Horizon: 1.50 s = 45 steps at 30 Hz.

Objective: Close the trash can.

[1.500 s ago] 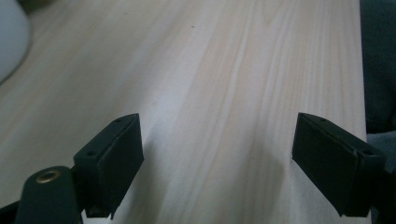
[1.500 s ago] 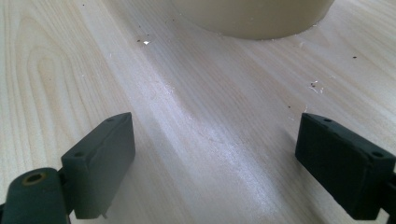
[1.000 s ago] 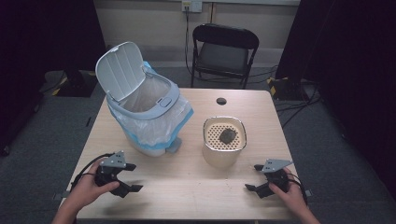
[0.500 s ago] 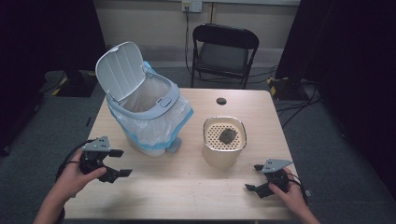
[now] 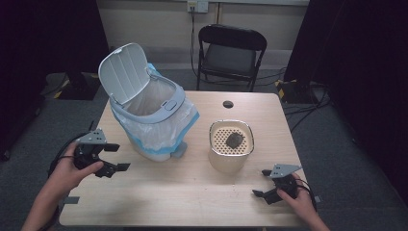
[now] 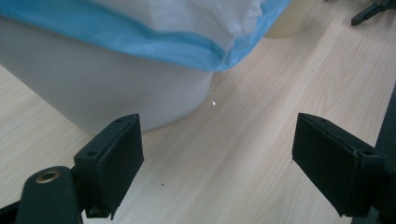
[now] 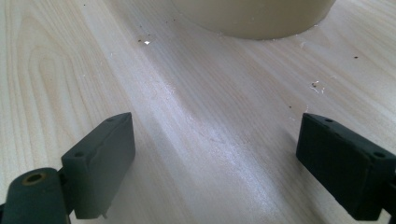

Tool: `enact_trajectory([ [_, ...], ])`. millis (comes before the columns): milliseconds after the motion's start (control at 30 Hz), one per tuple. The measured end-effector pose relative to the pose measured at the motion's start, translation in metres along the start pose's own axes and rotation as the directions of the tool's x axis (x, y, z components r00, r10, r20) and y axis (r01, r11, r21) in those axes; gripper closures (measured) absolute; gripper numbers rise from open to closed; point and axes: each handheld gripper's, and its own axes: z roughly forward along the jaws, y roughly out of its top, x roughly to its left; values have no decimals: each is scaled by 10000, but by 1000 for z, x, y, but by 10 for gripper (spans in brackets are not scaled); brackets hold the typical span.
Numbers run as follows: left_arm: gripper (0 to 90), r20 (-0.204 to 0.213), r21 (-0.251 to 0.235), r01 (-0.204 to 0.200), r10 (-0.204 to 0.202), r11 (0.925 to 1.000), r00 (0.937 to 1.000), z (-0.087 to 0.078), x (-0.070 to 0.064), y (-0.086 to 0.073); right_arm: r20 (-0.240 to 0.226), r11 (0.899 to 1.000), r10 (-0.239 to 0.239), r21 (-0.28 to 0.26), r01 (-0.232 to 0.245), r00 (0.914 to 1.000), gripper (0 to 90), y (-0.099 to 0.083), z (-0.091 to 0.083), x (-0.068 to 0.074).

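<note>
The left gripper [image 5: 117, 157] has risen off the table and swung toward the lined waste bin [image 5: 150, 115], jaws spread wide and empty, just beside its white base [image 6: 116, 93]; a grab at the bin or its blue-edged bag [image 6: 196, 46] looks likely next. Right of it stands the cream perforated container [image 5: 231, 147] holding a dark lump [image 5: 234, 140]. The right gripper [image 5: 263, 183] rests near it, also gaping and empty.

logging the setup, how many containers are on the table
2. The white bin, lid up and lined with a blue-edged bag, stands on the table's left half; the cream pot with a perforated insert stands to its right, near the middle.
</note>
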Motion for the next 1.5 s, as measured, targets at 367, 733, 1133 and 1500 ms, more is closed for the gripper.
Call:
enact_trajectory([
  [367,160,-247,25,127,-126,9999,9996,-10,12,18,2,10000,-5,0,5,10000,113,0,0,0],
  [733,159,-404,-15,83,-84,10000,9991,-27,23,40,-1,10000,-1,0,1,10000,113,0,0,0],
  [1133,159,-643,-158,251,-260,9996,9976,-46,34,57,11,10000,13,-5,-13,10000,113,0,0,0],
  [1500,161,-627,-145,258,-266,9996,9977,-51,47,78,9,10000,-1,-16,1,10000,113,0,0,0],
])
